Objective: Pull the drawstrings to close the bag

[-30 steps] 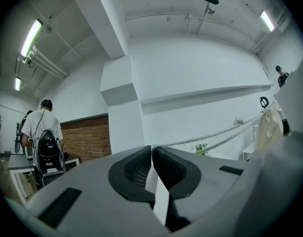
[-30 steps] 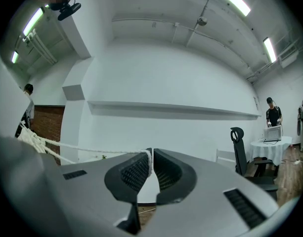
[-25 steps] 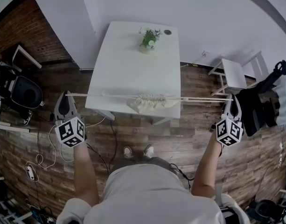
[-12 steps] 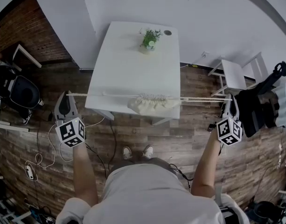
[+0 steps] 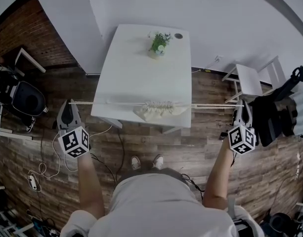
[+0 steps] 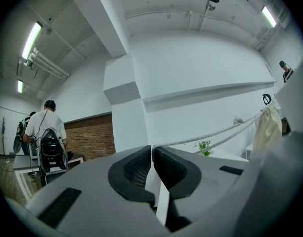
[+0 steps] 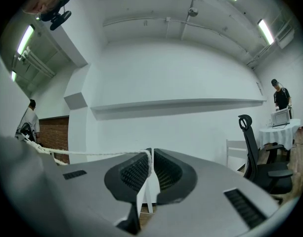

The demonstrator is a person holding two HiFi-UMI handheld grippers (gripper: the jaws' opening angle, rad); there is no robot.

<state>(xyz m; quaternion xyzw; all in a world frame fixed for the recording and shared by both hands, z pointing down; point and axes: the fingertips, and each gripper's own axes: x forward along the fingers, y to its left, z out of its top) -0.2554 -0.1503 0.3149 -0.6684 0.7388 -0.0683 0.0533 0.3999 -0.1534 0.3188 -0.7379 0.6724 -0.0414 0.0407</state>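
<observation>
Head view: bag [image 5: 158, 110] sits over the near edge of the table [image 5: 141, 68], midway between the grippers. Can't tell whether it rests on the table. Drawstrings [image 5: 116, 102] run taut, straight out to the left gripper [image 5: 68, 106] and right gripper [image 5: 246, 107]. The mouth is bunched tight along that line. Its long axis runs left-right, and the body sags toward the person.

Left gripper view: jaws pinched together on the cord [image 6: 210, 135], which leads off to the hanging bag [image 6: 269, 125].

Right gripper view: jaws closed on the cord end [image 7: 148, 158]. The line [image 7: 92, 152] stretches away left.

Risks, as I judge them:
- The mouth looks nearly shut. More pull could slip the thin cord out of the pads.
- An uneven pull would drag the bag sideways off the table edge.
</observation>
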